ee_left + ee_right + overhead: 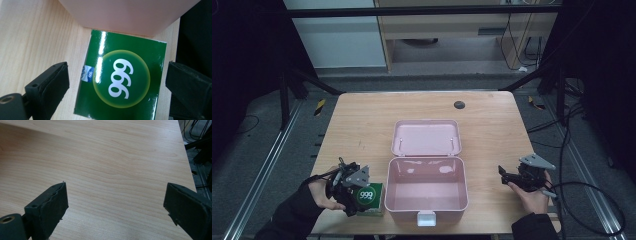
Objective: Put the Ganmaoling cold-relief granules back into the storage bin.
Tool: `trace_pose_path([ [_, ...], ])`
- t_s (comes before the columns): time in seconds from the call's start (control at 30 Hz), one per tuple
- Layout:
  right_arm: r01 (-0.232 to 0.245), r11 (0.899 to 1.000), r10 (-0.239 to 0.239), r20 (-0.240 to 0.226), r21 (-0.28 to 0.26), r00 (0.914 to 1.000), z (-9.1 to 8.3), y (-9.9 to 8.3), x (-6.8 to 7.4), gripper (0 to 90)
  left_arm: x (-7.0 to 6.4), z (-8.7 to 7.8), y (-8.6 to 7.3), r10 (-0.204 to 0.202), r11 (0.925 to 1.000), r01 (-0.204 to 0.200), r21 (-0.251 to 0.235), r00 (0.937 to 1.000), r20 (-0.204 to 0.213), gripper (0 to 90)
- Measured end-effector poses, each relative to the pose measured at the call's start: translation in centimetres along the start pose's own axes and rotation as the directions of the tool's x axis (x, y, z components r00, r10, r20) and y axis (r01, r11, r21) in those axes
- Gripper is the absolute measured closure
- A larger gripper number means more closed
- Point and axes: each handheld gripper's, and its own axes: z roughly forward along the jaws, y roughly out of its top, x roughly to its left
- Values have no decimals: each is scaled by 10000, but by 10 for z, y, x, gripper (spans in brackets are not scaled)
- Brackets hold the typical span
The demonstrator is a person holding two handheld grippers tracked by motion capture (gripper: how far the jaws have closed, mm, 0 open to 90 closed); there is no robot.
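Note:
A green box marked "999" lies flat on the wooden table by the front left corner of an open pink case. My left gripper hovers just above the green box, open, its jaws standing wide on either side of it without touching. The pink case wall lies just beyond the box. My right gripper is open over bare wood to the right of the case, with nothing between its fingers.
The case's lid lies flat behind its base and the inside holds nothing. A small dark round disc sits near the table's far edge. Cables trail on the floor at the right.

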Motion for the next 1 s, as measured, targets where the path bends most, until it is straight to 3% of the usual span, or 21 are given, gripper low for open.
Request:
trace_pose_path([
  [0.53, 110, 9998, -109, -83, 150, 9999, 3, -1, 1, 54, 1, 18, -14, -403, 9992, 403, 48, 9991, 96, 45],
  [0.83, 186, 9995, -182, -140, 257, 9997, 4, -1, 3, 54, 3, 27, -19, -951, 9954, 953, -114, 9954, 124, 61],
  [1.0, 268, 9991, -263, -174, 320, 9995, 5, -1, 3, 55, 4, 30, -22, -1055, 9944, 1056, -39, 9944, 105, 62],
])
